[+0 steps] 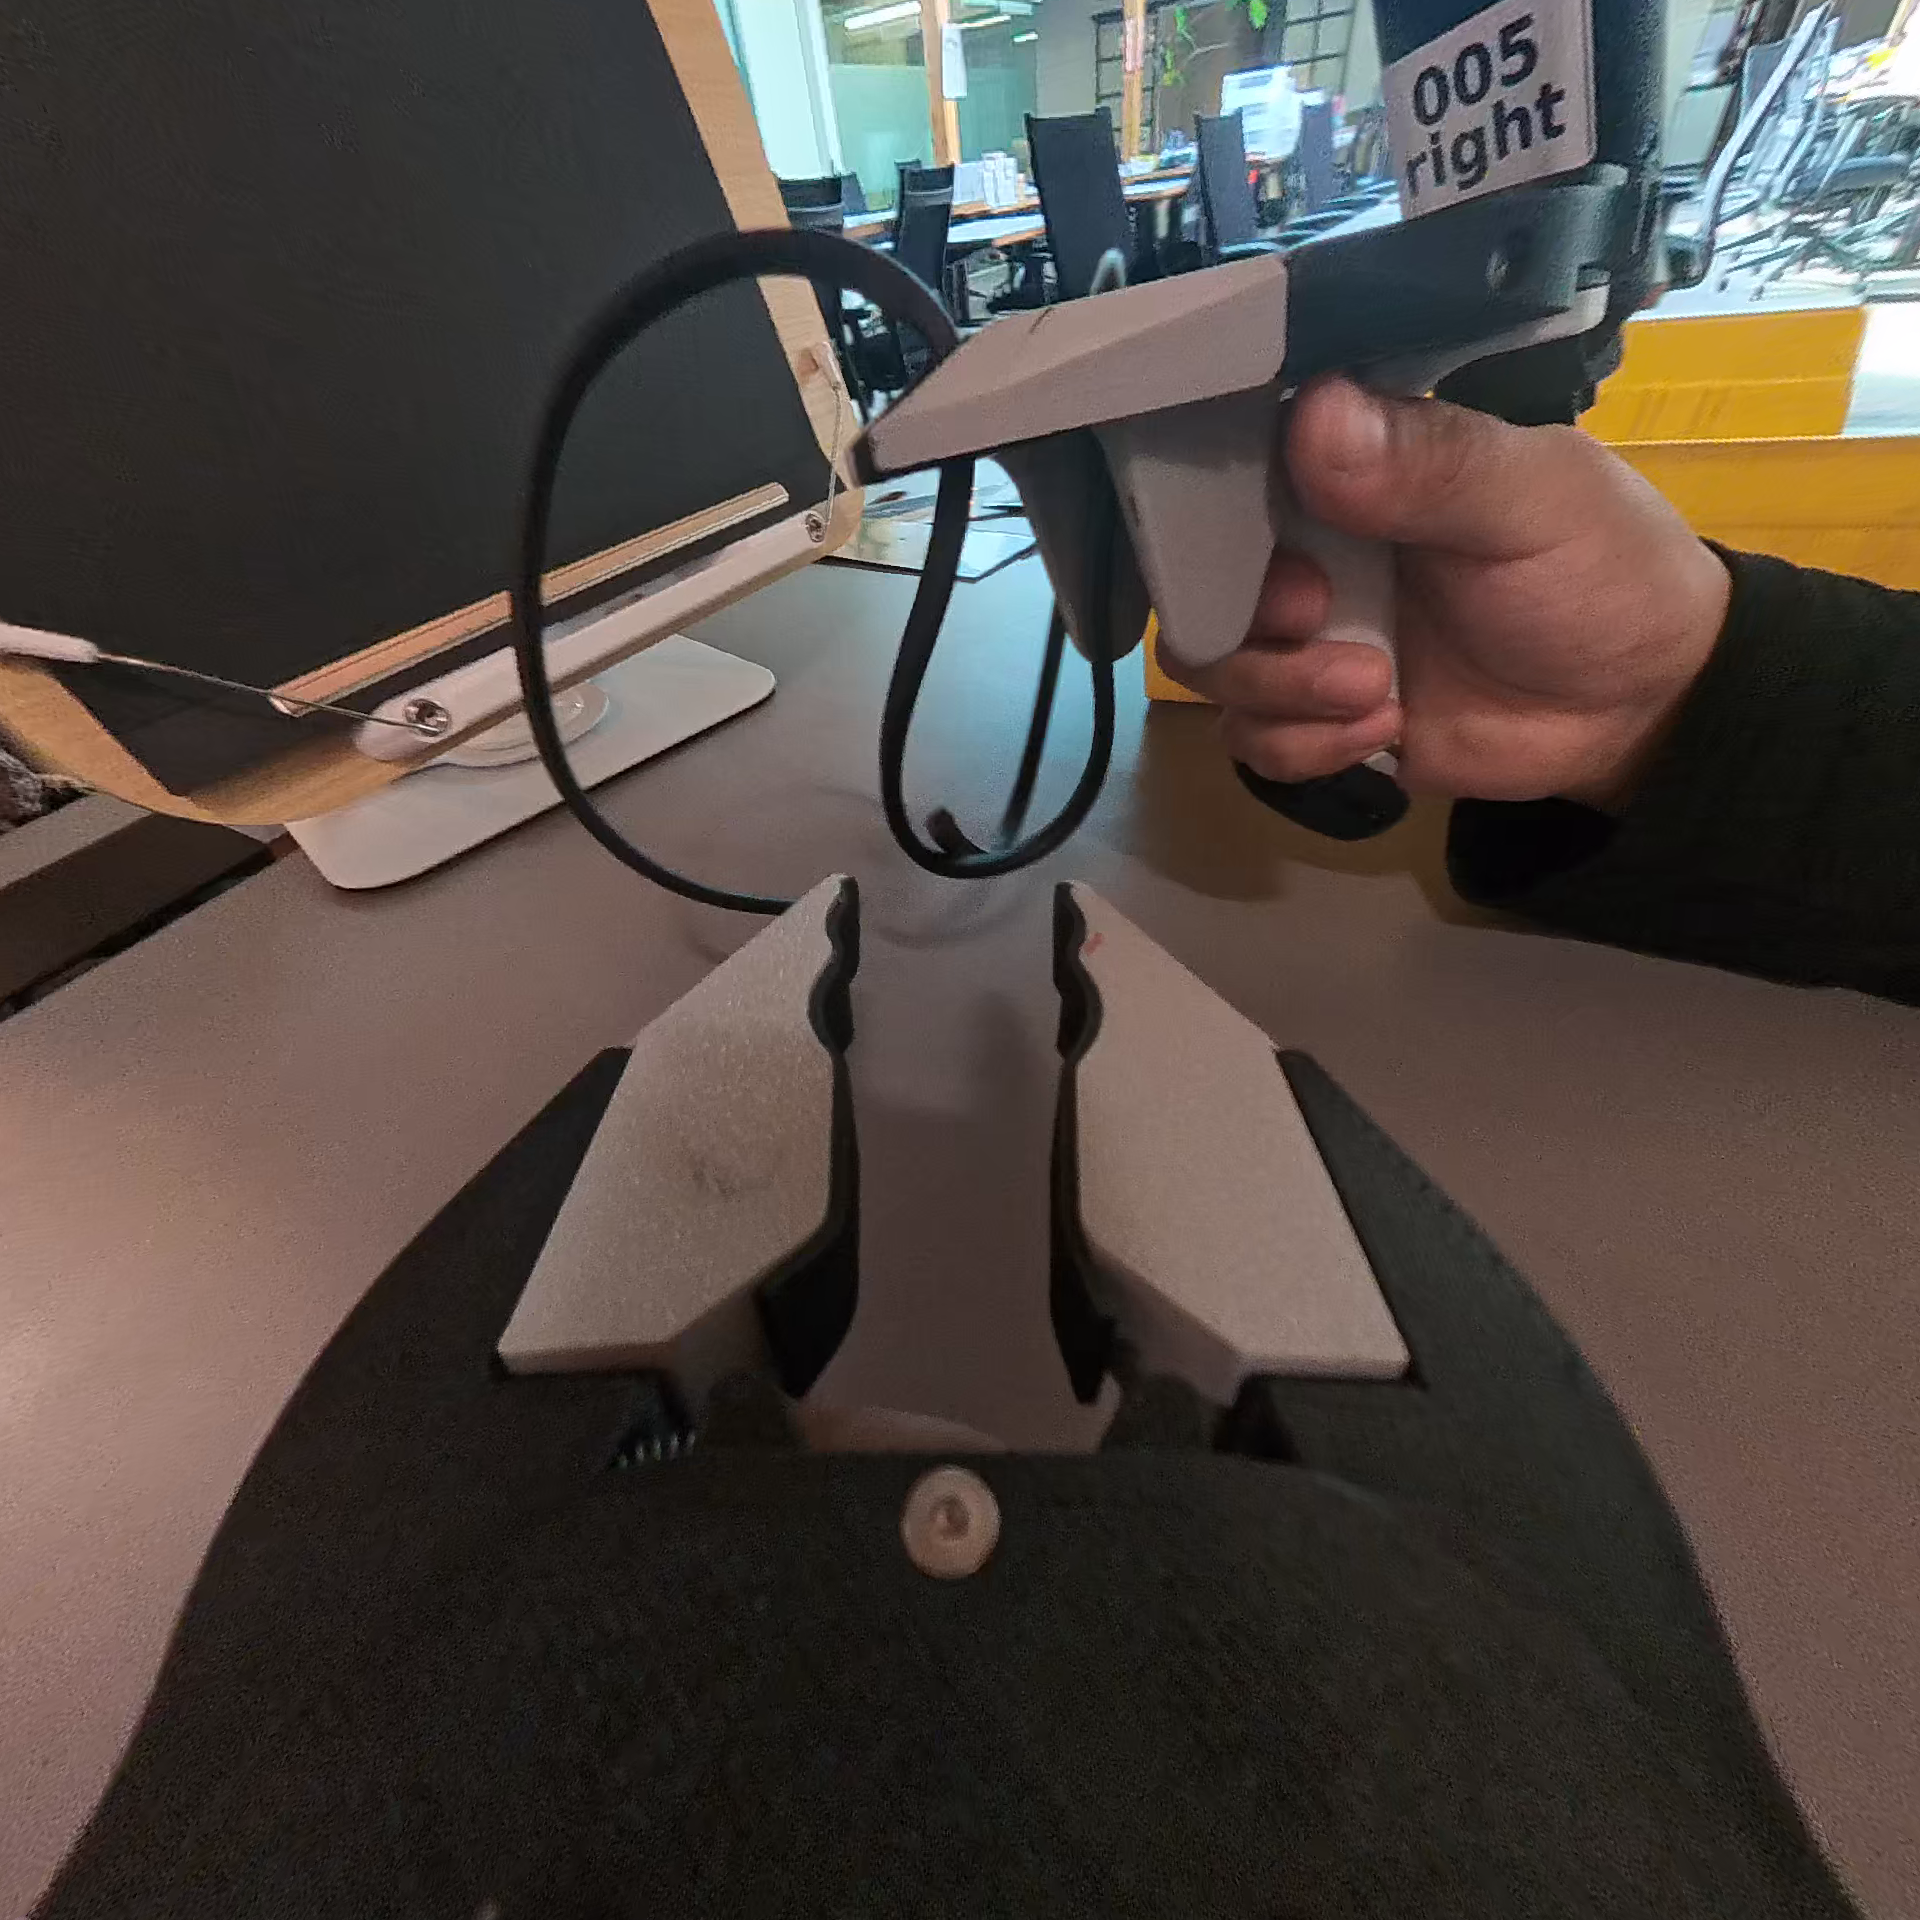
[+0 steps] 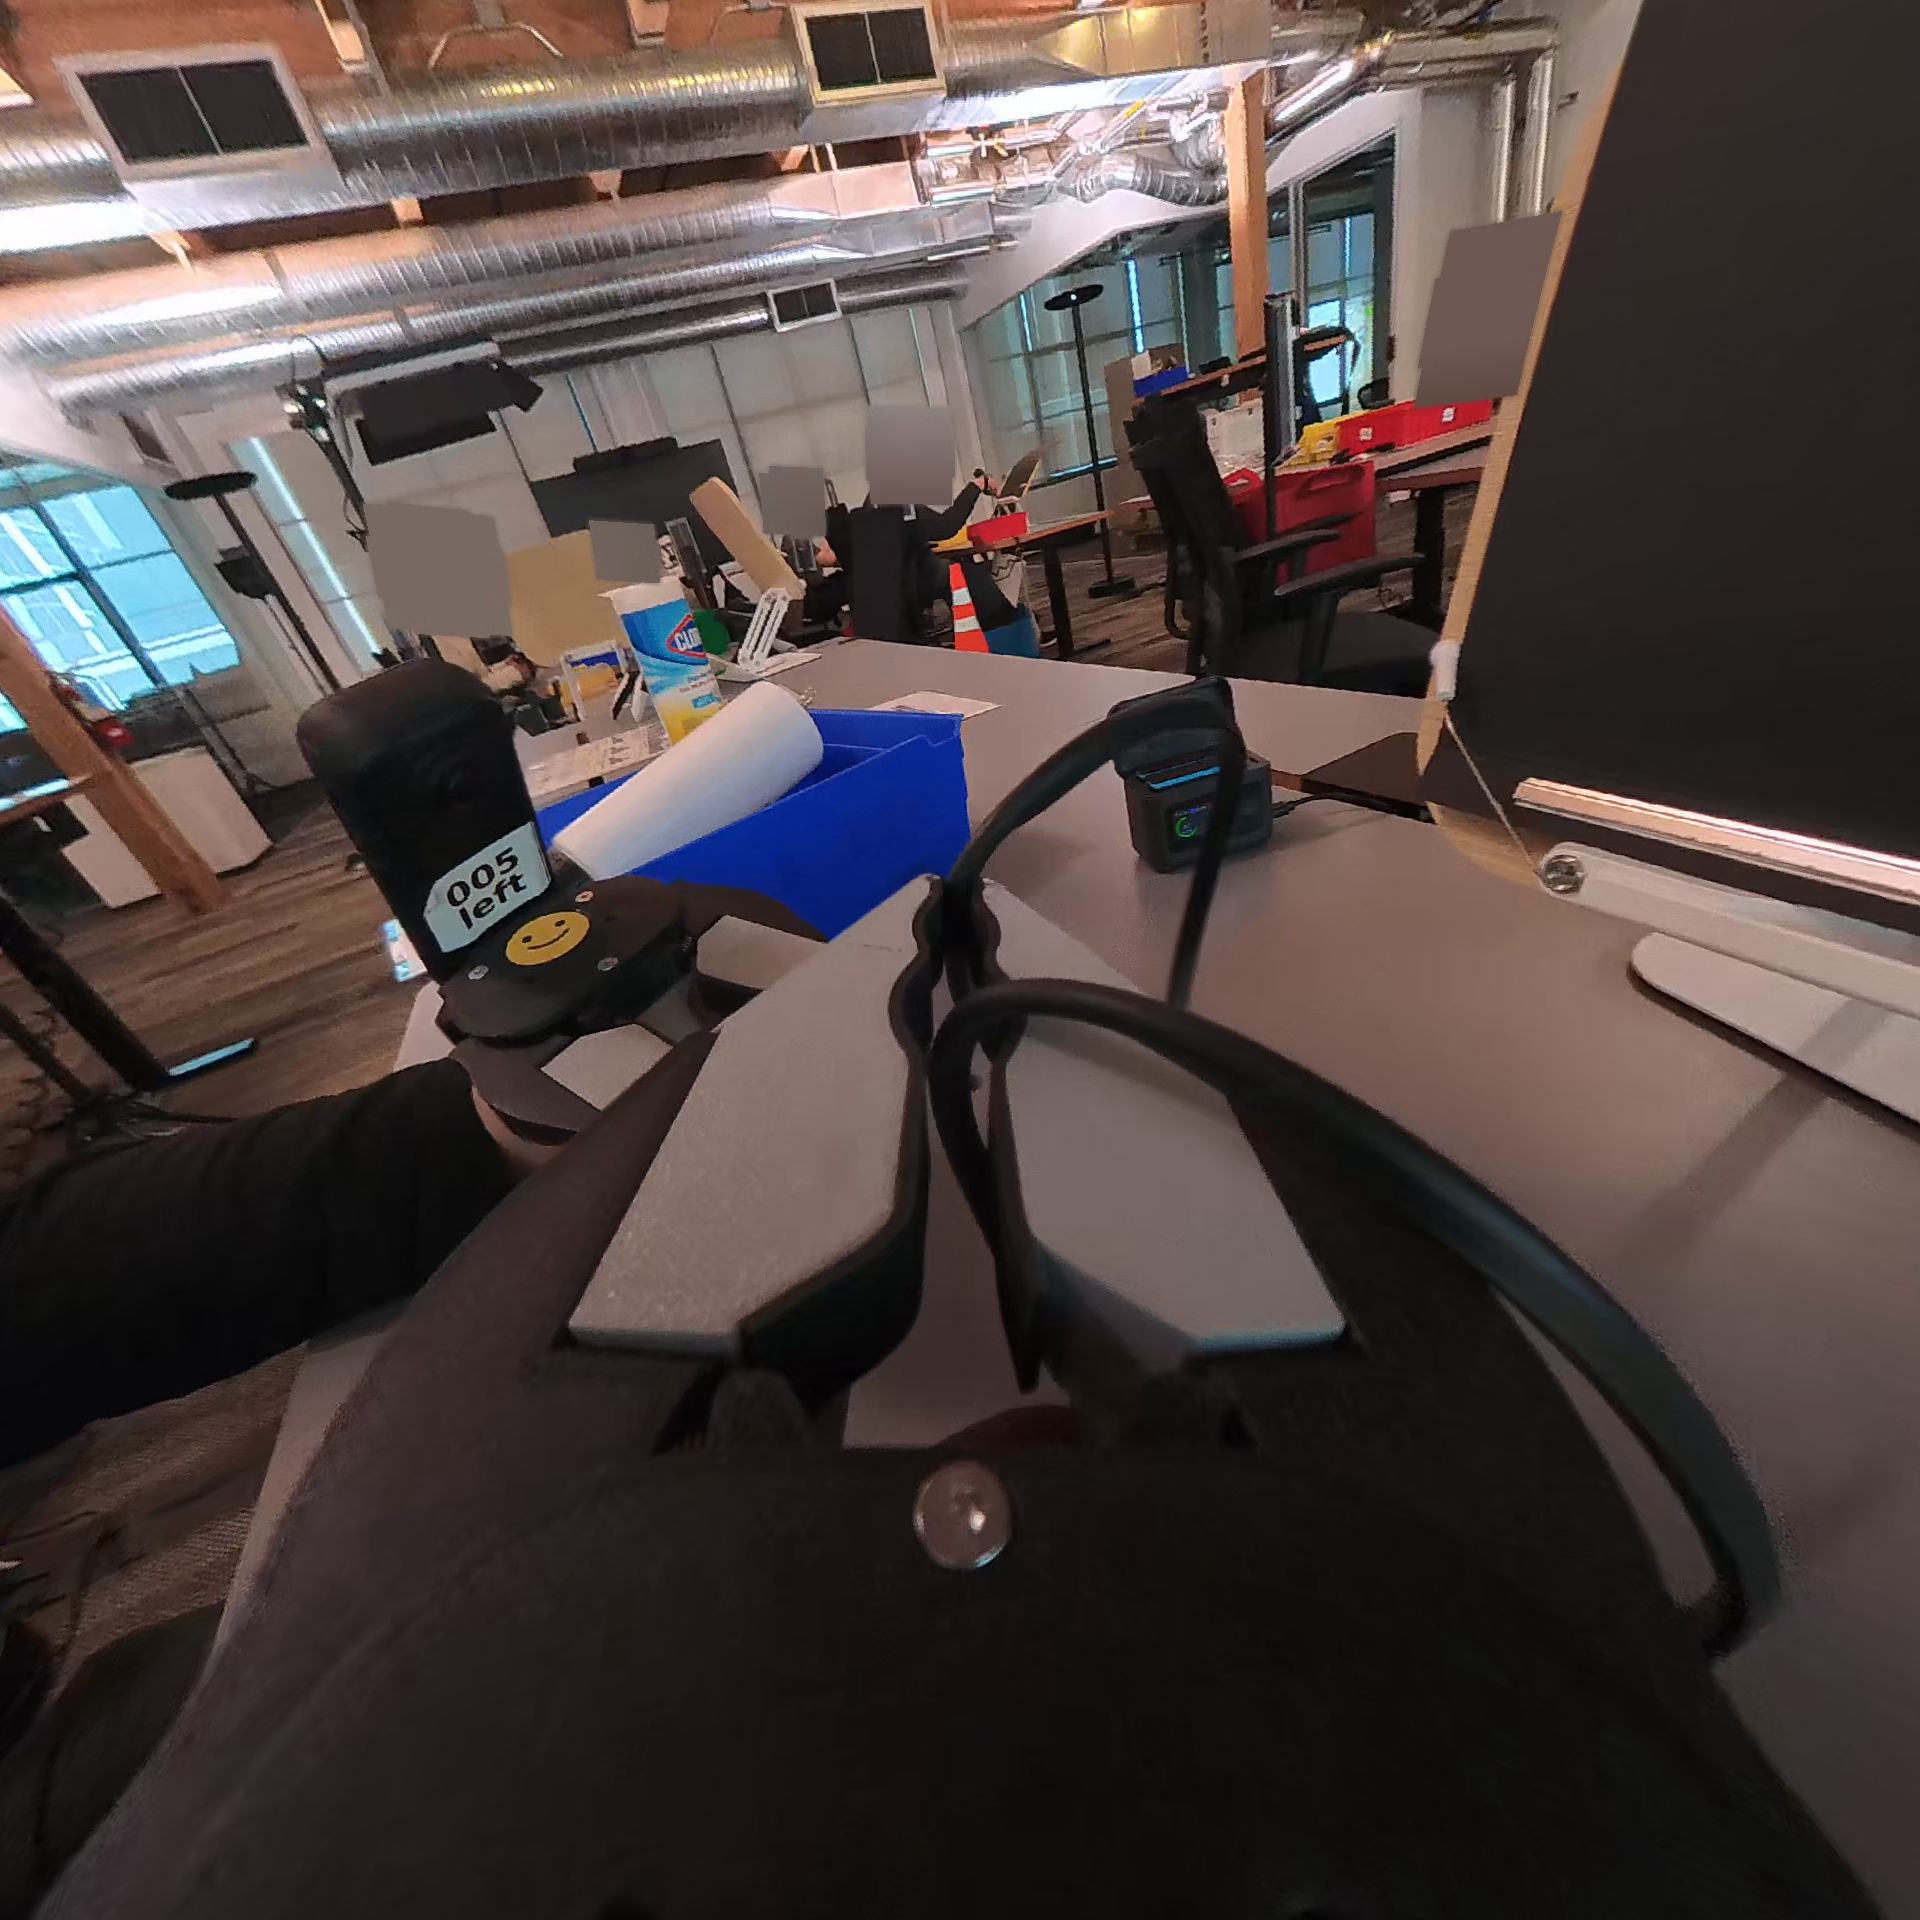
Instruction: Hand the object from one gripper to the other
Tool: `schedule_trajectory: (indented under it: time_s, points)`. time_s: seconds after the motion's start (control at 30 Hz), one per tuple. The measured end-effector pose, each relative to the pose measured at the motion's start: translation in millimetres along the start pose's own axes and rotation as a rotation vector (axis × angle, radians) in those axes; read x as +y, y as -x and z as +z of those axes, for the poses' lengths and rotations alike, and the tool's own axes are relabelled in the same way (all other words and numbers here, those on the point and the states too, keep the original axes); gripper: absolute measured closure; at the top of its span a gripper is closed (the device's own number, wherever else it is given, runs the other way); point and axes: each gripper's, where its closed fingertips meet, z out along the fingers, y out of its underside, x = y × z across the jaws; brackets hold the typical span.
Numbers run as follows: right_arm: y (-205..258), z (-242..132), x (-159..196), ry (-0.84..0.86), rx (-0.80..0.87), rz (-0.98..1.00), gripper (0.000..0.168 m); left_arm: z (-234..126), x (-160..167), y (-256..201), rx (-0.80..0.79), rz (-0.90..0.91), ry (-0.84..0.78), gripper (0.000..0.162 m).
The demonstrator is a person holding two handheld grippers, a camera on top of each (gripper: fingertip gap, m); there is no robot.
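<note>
A black cable [image 1: 540,499] hangs in loops from my right gripper [image 1: 883,457], which a hand holds tilted above the grey table [image 1: 1455,1195]. In the right wrist view the right gripper [image 2: 956,914] is shut on the cable [image 2: 1371,1132], which passes between its fingertips and curls back over the right finger. My left gripper [image 1: 956,935] is open and empty, just below and in front of the cable's lowest loop [image 1: 987,852] and not touching it. The left gripper's black body [image 2: 488,883] shows low at the left of the right wrist view, its fingers mostly hidden.
A dark board with a wooden edge [image 1: 312,312] stands on a white base [image 1: 623,748] at the back left. A blue bin [image 2: 873,831] holds a white roll [image 2: 707,779]. A black charging box [image 2: 1195,810] and a yellow box [image 1: 1766,416] sit on the table.
</note>
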Motion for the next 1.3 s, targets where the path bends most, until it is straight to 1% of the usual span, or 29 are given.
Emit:
schedule_trajectory:
  time_s: [0.07, 0.1, 0.17, 0.27, 0.37, 0.43, 0.5, 0.53, 0.6, 0.7, 0.8, 0.9, 0.93, 1.0, 1.03, 1.13, 1.23, 1.27, 1.3]
  points:
    - [2.1, 1.4, 1.7, 0.009, -0.01, 0.002, 0.168, -2.6, -4.8, 9.5, -0.074, 0.044, -0.023, 0.129]
    - [3.3, 2.4, 3.2, 0.017, -0.014, -0.003, 0.168, -4.5, -7.6, 10.9, -0.081, 0.05, -0.036, 0.13]
    - [10.1, 4.9, 7.4, 0.042, -0.053, -0.003, 0.168, -7.2, -12.3, 9.0, -0.05, 0.01, -0.061, 0.13]
    - [26.1, 11.0, 20.6, 0.109, -0.155, 0.042, 0.168, -9.8, -19.8, 7.1, -0.017, -0.045, -0.112, 0.13]
    - [29.4, 16.1, 29.7, 0.148, -0.145, -0.006, 0.168, -9.5, -21.4, -0.6, 0.025, -0.047, -0.119, 0.131]
    - [33.2, 18.4, 33.8, 0.166, -0.154, -0.025, 0.168, -8.1, -17.2, -1.8, 0.021, -0.013, -0.091, 0.154]
    - [31.9, 19.5, 36.5, 0.177, -0.145, -0.028, 0.168, -6.5, -14.1, -2.1, 0.016, 0.019, -0.064, 0.158]
    - [29.7, 19.5, 38.2, 0.188, -0.137, -0.021, 0.164, -5.7, -11.5, 0.4, -0.003, 0.033, -0.047, 0.158]
    - [21.8, 18.8, 42.0, 0.213, -0.111, 0.01, 0.149, -5.6, -7.4, 10.9, -0.065, 0.051, -0.019, 0.158]
    - [7.1, 16.8, 45.5, 0.231, -0.053, 0.056, 0.145, -12.2, -6.0, 35.5, -0.185, 0.032, -0.011, 0.159]
    - [3.9, 15.4, 46.2, 0.237, -0.052, 0.092, 0.141, -24.1, -11.7, 57.8, -0.303, 0.029, -0.041, 0.159]
    - [-3.0, 14.3, 52.0, 0.272, -0.019, 0.097, 0.139, -33.5, -20.8, 65.5, -0.381, 0.122, -0.066, 0.159]
    - [-7.1, 13.6, 54.9, 0.288, 0.003, 0.094, 0.139, -33.6, -23.2, 62.8, -0.379, 0.151, -0.073, 0.159]
    - [-12.8, 13.2, 57.3, 0.297, 0.032, 0.096, 0.135, -26.5, -23.9, 45.3, -0.297, 0.203, -0.075, 0.159]
    - [-12.4, 13.6, 56.4, 0.289, 0.027, 0.106, 0.132, -22.9, -21.6, 39.9, -0.284, 0.231, -0.062, 0.159]
    - [-6.1, 14.9, 51.7, 0.257, -0.023, 0.165, 0.125, -9.7, -5.6, 23.3, -0.232, 0.348, 0.023, 0.159]
    - [-2.9, 14.6, 52.4, 0.259, -0.066, 0.228, 0.117, -4.2, -1.0, 11.7, -0.225, 0.481, 0.045, 0.158]
    - [-0.3, 14.5, 53.0, 0.267, -0.084, 0.224, 0.114, -3.6, -1.5, 8.2, -0.215, 0.501, 0.041, 0.158]
    - [1.1, 14.3, 53.7, 0.277, -0.085, 0.197, 0.115, -3.6, -2.5, 4.7, -0.194, 0.497, 0.031, 0.158]
